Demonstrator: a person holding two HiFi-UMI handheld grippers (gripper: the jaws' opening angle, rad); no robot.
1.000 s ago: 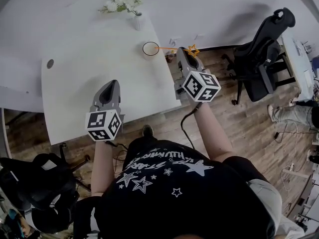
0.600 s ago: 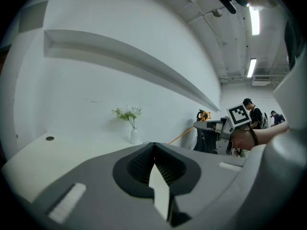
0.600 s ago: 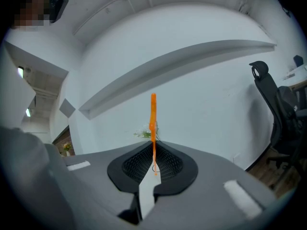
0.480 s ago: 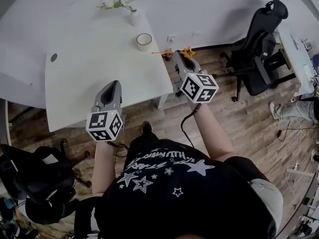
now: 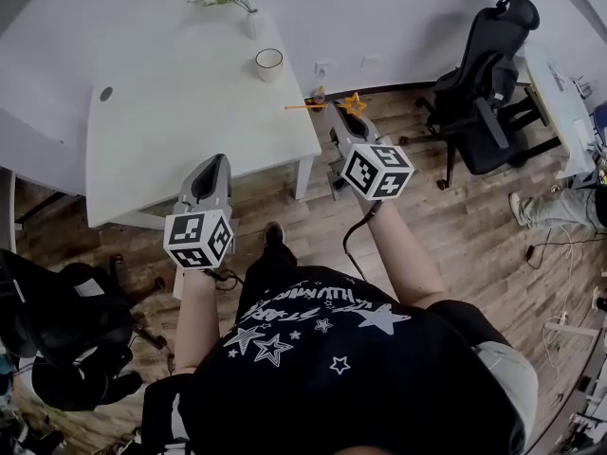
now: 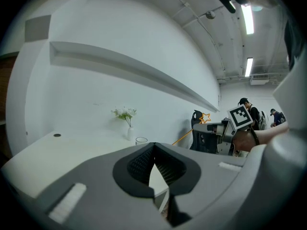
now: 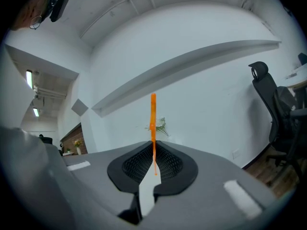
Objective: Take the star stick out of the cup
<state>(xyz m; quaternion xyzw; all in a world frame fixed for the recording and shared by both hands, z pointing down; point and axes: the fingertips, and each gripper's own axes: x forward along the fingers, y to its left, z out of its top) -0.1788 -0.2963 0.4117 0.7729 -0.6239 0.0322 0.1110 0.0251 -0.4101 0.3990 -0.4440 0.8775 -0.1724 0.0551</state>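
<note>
head view: my right tongs [image 5: 335,114] hold the star stick [image 5: 322,106] level above the floor [image 5: 455,245], just off the table [image 5: 171,131] corner, well apart from the cup [image 5: 269,63]. my left tongs [image 5: 216,161] hang at the table's near edge.
left gripper view: its 2 jaws are pressed together, empty.
right gripper view: jaws pinch the orange stick.

No legible wording anywhere: only unreadable white lettering among stars on the person's black shirt [image 5: 313,316]
</note>
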